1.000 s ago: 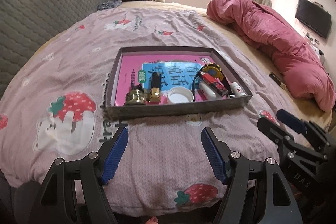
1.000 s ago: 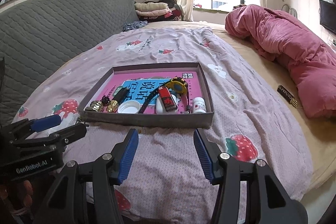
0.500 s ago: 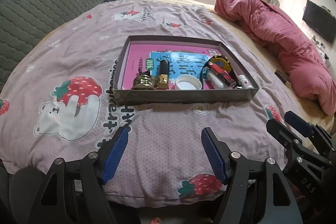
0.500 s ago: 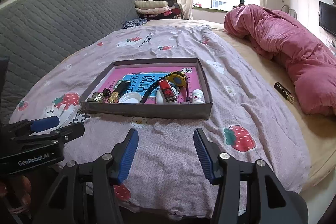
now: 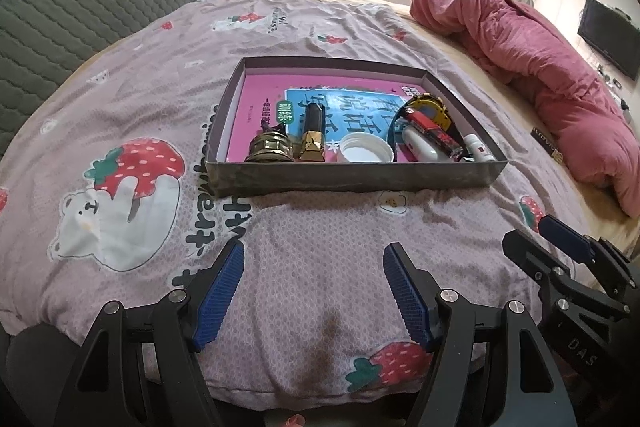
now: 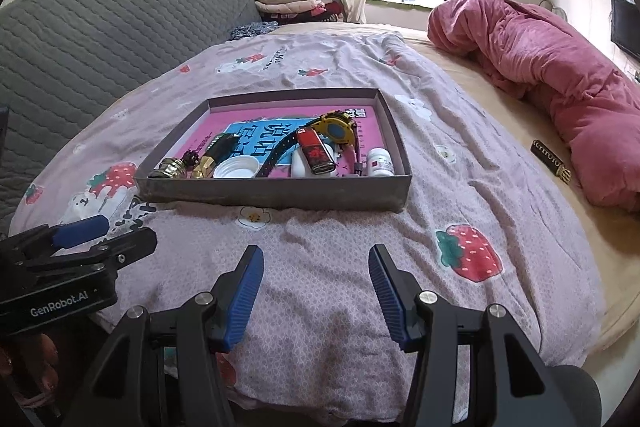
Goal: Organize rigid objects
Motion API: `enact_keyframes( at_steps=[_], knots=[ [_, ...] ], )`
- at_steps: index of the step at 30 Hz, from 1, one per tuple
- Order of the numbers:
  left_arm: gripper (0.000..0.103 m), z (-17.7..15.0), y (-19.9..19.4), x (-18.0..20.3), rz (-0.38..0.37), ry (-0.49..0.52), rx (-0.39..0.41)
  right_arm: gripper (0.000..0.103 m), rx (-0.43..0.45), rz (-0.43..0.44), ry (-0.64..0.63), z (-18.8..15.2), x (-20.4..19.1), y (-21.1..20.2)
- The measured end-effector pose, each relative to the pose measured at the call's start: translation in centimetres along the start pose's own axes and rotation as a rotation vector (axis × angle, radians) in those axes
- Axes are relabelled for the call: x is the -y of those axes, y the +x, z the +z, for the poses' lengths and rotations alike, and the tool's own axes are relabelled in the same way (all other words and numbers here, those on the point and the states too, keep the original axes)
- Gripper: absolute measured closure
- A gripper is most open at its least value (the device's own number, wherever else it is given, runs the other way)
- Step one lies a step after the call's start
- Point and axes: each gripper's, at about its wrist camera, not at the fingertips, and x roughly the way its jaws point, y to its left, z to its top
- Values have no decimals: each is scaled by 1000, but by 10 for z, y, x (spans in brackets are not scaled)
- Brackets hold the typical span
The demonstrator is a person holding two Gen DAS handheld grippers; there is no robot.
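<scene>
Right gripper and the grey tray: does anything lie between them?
No object: only bare strawberry-print bedspread, with a printed flower, between the right gripper and the tray, in the right wrist view.

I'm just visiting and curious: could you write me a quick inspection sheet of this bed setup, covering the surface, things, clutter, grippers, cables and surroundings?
Surface: strawberry-print bedspread, wrinkled.
Job's things: shallow box holding a book, watch, lighter, white cap, small bottle.
Clutter: dark patterned bar lying outside the box.
Grippers: left gripper and right gripper, both open and empty.
Cables: nothing seen.
Surroundings: pink duvet, grey headboard, window.
</scene>
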Motion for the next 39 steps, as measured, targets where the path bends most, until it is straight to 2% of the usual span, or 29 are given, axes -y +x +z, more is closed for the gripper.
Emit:
enact_keyframes(
  at_steps=[20, 39],
  knots=[
    [29, -1, 13, 2, 12, 20, -15, 49, -11, -32, -2, 0, 5, 21],
    [29, 0, 18, -1, 18, 23, -25, 49, -24, -15, -18, -1, 1, 23]
  ],
)
